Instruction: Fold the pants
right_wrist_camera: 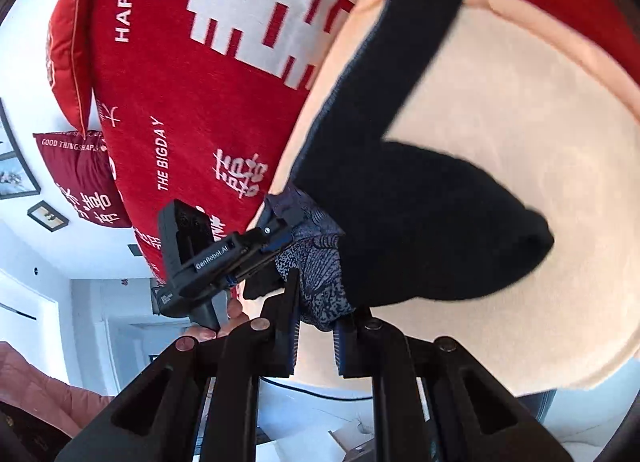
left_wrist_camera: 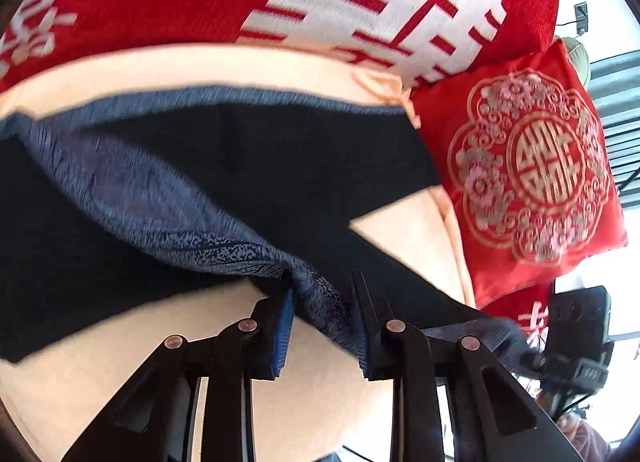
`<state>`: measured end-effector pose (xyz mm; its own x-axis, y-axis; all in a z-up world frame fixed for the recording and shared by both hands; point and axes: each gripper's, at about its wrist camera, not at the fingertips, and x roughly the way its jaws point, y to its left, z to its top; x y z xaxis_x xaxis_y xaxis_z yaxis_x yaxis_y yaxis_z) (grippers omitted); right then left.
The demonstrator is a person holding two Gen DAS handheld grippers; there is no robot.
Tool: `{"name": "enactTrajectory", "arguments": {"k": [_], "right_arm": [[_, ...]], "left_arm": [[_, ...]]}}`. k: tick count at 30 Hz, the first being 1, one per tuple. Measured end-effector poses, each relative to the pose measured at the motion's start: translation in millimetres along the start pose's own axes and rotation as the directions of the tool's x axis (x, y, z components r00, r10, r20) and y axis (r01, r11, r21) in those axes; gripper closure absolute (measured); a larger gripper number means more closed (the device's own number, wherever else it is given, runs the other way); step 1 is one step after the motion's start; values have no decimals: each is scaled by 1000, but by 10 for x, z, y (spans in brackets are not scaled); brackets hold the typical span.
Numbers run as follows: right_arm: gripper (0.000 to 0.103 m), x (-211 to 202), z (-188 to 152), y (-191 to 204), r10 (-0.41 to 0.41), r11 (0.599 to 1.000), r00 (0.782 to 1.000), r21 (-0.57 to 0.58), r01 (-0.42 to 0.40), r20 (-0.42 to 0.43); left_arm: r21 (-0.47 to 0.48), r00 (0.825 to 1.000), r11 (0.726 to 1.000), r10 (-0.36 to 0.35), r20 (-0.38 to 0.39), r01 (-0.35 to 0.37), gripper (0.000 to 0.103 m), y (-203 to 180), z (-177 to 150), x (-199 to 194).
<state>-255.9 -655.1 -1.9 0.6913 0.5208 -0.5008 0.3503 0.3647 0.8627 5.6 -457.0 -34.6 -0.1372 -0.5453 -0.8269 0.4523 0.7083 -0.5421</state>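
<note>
Gripping the pants (left_wrist_camera: 224,165) by the patterned waistband, my left gripper (left_wrist_camera: 322,294) and right gripper (right_wrist_camera: 316,312) each pinch a bunch so the dark legs hang spread over the peach bed (right_wrist_camera: 520,189), lower centre of both frames, ready for folding.
</note>
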Motion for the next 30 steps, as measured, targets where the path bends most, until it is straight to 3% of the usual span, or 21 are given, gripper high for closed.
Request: {"name": "enactTrajectory", "arguments": {"k": [5, 7, 11, 13, 14, 15, 16, 17, 18, 21, 24, 26, 28, 30], "right_arm": [[88, 20, 1067, 328, -107, 978, 994, -176, 108, 18], [88, 270, 1487, 400, -149, 969, 989, -195, 149, 12], [87, 612, 2107, 281, -295, 925, 955, -252, 283, -10], [84, 700, 2216, 95, -366, 900, 931, -259, 350, -14], [82, 772, 2267, 45, -396, 889, 918, -257, 378, -20], [65, 848, 2301, 20, -427, 875, 904, -263, 406, -25], [36, 881, 2295, 0, -440, 867, 897, -274, 416, -33], [26, 946, 2301, 25, -442, 861, 896, -298, 411, -42], [24, 988, 2309, 54, -442, 856, 896, -318, 406, -46], [24, 1072, 2332, 212, -503, 804, 864, -382, 455, -29], [24, 899, 2231, 250, -442, 852, 897, -321, 412, -23], [24, 766, 2046, 165, -447, 864, 894, -269, 426, -18], [27, 721, 1803, -1, -502, 848, 864, -221, 482, -41], [29, 788, 1610, -174, -583, 800, 811, -218, 559, -59]], "left_arm": [[24, 997, 999, 26, 67, -28, 75, -253, 596, 119], [28, 994, 998, 50, 95, -53, 74, -281, 801, 170], [0, 984, 990, 141, 106, -142, 74, -240, 1154, 373], [-18, 973, 976, 216, 84, -215, 74, -197, 1269, 489], [-22, 966, 969, 247, 73, -246, 74, -187, 1292, 523], [-25, 960, 962, 273, 58, -272, 74, -169, 1308, 553], [-26, 958, 960, 281, 51, -280, 74, -150, 1300, 562], [-22, 957, 958, 288, 47, -287, 74, -135, 1284, 562], [-14, 954, 955, 296, 43, -296, 74, -123, 1257, 559], [2, 938, 938, 345, 40, -346, 74, -78, 1129, 512], [-7, 913, 915, 404, 52, -404, 74, -9, 943, 385], [-10, 885, 887, 461, 63, -462, 74, 35, 791, 312], [-27, 865, 866, 499, 53, -499, 74, 136, 651, 255], [-59, 864, 863, 504, 13, -502, 74, 284, 546, 279]]}}
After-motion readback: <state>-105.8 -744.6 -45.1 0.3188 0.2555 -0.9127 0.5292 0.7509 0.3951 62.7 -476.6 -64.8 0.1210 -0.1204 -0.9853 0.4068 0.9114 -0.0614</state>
